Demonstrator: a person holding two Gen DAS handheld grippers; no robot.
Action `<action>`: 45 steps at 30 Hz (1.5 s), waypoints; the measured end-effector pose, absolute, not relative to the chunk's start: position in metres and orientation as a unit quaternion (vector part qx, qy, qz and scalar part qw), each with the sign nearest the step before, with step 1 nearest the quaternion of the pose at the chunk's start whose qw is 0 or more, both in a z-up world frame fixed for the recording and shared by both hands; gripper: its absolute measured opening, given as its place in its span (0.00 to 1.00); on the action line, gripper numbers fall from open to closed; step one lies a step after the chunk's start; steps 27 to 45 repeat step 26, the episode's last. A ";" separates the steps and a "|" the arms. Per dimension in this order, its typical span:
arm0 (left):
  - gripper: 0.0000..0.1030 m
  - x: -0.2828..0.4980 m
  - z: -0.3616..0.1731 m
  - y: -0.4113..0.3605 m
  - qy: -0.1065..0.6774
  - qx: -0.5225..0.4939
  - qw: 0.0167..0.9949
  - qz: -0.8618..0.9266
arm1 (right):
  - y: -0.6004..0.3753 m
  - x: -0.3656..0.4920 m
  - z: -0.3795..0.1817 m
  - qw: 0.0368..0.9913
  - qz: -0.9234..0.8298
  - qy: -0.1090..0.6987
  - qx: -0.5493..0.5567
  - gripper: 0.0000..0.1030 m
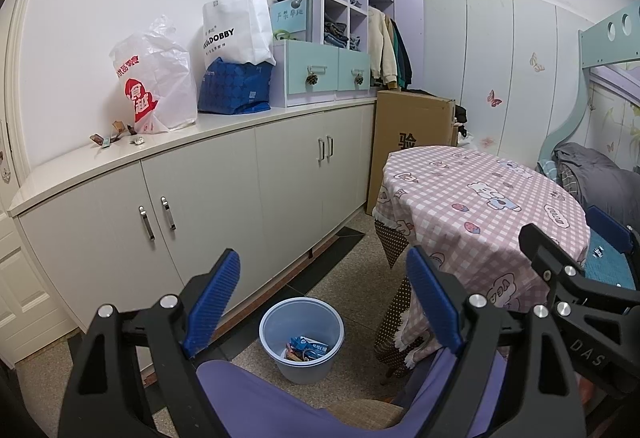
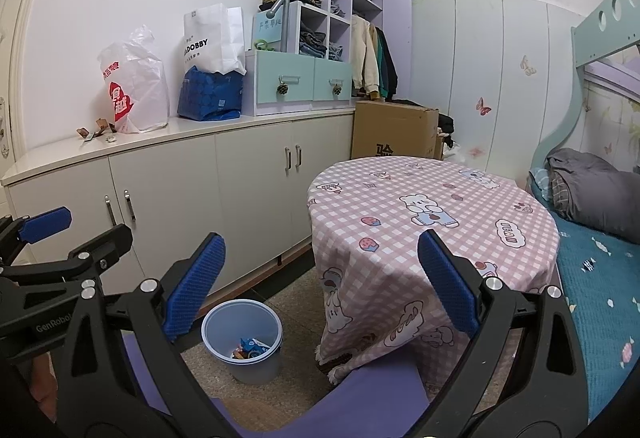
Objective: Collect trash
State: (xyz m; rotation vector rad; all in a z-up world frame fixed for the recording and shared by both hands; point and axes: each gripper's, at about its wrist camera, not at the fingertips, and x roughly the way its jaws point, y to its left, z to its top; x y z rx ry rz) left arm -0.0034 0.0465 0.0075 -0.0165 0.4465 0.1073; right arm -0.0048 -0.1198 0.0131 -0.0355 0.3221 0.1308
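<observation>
Empty claws (image 1: 324, 302) above bin (image 1: 302, 338), apparently.

Black fingers (image 1: 432, 302), blue ribbed pads, perhaps lavender trousers

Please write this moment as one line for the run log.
left gripper: jaws open, empty | right gripper: jaws open, empty | bin: on floor, wrappers inside | scraps: on cabinet top, uncollected

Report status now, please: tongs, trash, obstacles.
Left tongs and right tongs open, empty. Wrappers on cabinet top; some trash in bin. Nothing blocking.
</observation>
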 end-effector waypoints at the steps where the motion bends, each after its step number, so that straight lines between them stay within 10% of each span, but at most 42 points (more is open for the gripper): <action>1: 0.81 -0.003 0.008 0.047 0.221 -0.008 0.974 0.053 | -0.120 -0.005 0.013 0.985 0.065 0.160 -0.018 0.92; 45: 0.81 0.004 0.005 0.048 0.243 -0.010 0.968 0.054 | -0.121 0.003 0.008 0.982 0.073 0.173 -0.016 0.92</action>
